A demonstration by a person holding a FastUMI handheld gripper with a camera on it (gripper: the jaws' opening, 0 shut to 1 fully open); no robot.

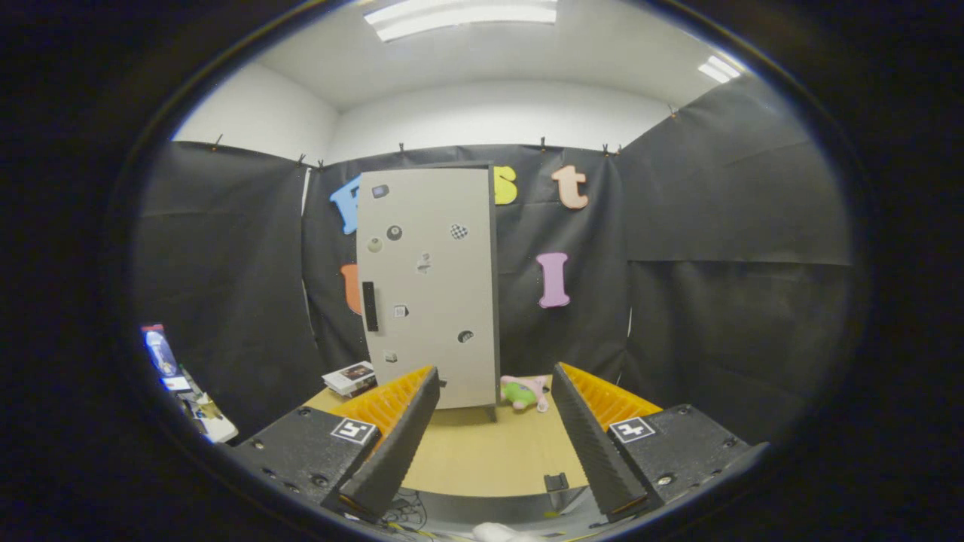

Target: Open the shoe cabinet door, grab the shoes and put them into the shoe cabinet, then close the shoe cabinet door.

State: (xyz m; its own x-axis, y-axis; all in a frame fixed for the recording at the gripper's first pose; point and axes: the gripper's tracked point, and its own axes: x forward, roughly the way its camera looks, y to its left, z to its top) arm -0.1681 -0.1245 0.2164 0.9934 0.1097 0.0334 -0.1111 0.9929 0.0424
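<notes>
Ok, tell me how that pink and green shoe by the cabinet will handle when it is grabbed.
The pink and green shoe looks soft and rounded, so it probably squashes between the fingers of the open gripper rather than staying stiff. It seems small beside the shoe cabinet, so likely light. On the smooth wooden table a push may slide it.

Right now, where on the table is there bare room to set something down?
The bare patch is the table between the open gripper fingers, running up to the closed cabinet. Crowded spots: the toy at the cabinet's right foot and the booklets at its left.
</notes>
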